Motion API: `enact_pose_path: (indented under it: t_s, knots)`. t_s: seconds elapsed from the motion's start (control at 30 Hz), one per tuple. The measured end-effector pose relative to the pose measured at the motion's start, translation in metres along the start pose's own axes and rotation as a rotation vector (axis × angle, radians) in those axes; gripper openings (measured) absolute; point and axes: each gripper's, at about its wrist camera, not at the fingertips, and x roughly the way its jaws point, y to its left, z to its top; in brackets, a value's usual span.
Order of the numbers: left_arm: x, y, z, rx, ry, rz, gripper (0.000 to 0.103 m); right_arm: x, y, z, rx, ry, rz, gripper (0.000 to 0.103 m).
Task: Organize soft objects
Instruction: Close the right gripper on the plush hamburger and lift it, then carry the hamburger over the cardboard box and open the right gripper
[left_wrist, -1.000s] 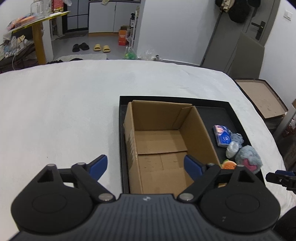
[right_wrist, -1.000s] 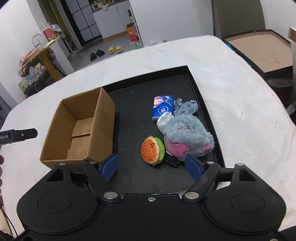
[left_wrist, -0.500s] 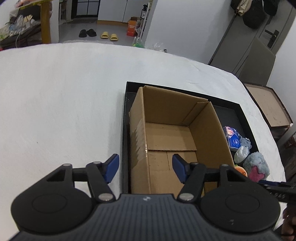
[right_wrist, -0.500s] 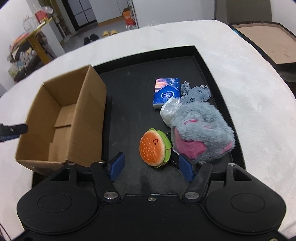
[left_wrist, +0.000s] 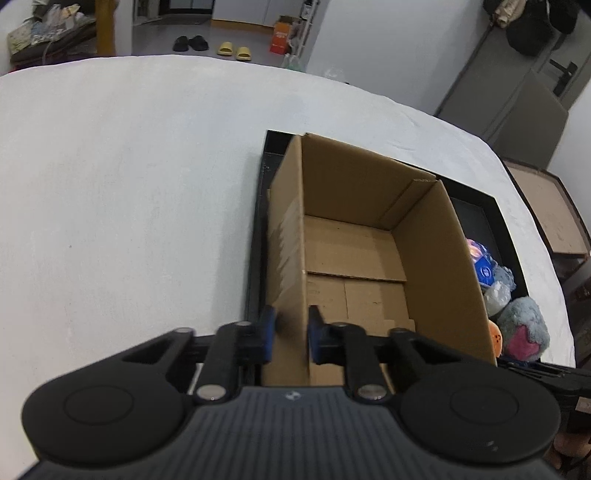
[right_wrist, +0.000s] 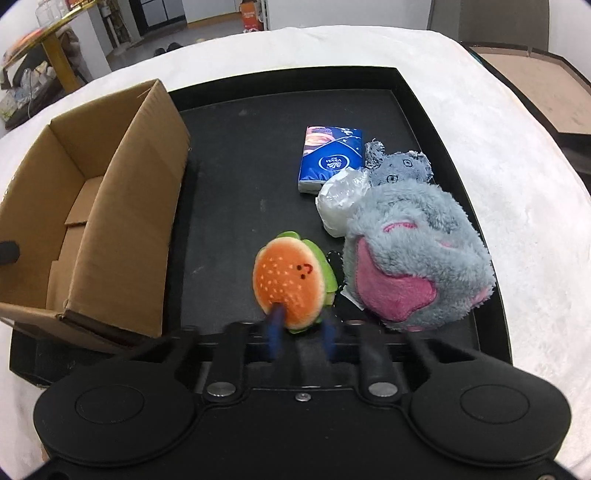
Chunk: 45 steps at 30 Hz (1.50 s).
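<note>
Soft objects: four items, all lying on the black tray (right_wrist: 417, 107), right of the cardboard box (right_wrist: 122, 206), none yet inside it.

Item 1, burger plush (right_wrist: 290, 282): nearest me, on the tray floor just beside the grey-and-pink plush (right_wrist: 413, 258). My right gripper (right_wrist: 301, 334) has its blue fingers narrowed around the burger's near edge; they are motion-blurred, so I judge them closing on it rather than firmly clamped. I take it first because it sits apart from the pile and is small enough to fit between the fingers.

Item 2, grey-and-pink plush: bulky, resting against a white wrapped bundle (right_wrist: 338, 199) and a small grey toy (right_wrist: 400, 168).

Item 3, blue tissue pack (right_wrist: 328, 157): flat, at the far side of the pile.

Container, cardboard box (left_wrist: 369, 258): open-topped, empty, standing in the tray's left part. My left gripper (left_wrist: 290, 334) pinches its near-left wall, one finger outside, one inside, apparently to steady the light box while I load it.
</note>
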Motion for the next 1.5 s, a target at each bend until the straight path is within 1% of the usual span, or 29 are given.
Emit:
enact_pose_path:
  t_s: [0.1,0.3,0.47,0.67,0.8,1.03,1.13,1.27,1.5]
  knots:
    - [-0.002,0.002,-0.002,-0.022,-0.007,0.016,0.013,-0.005,-0.001,-0.001,0.002,-0.018,0.004,0.009]
    - [-0.005,-0.004,-0.003,-0.016,-0.015,0.031,0.013,-0.019,-0.001,-0.001,0.009,-0.041,0.017,0.006]
    - [-0.006,-0.004,-0.001,-0.030,-0.007,0.033,0.014,-0.035,-0.001,0.003,0.009,-0.075,0.027,0.005]
    - [-0.005,-0.004,0.001,-0.034,0.003,0.031,0.014,-0.053,0.005,0.015,-0.004,-0.128,0.043,0.005]
    - [-0.005,-0.006,0.003,-0.026,0.002,0.029,0.014,-0.066,0.008,0.025,0.017,-0.152,0.084,0.005]
    - [-0.005,-0.002,0.002,-0.029,-0.002,0.010,0.015,-0.090,0.028,0.041,-0.011,-0.215,0.134,0.005]
    - [-0.005,-0.001,0.001,-0.029,0.002,0.004,0.015,-0.098,0.039,0.048,-0.025,-0.252,0.143,0.005]
    - [-0.006,0.001,0.002,-0.036,0.006,-0.011,0.015,-0.099,0.050,0.057,-0.038,-0.270,0.166,0.005]
    - [-0.007,0.005,0.004,-0.036,0.014,-0.037,0.016,-0.093,0.069,0.065,-0.052,-0.272,0.209,0.005]
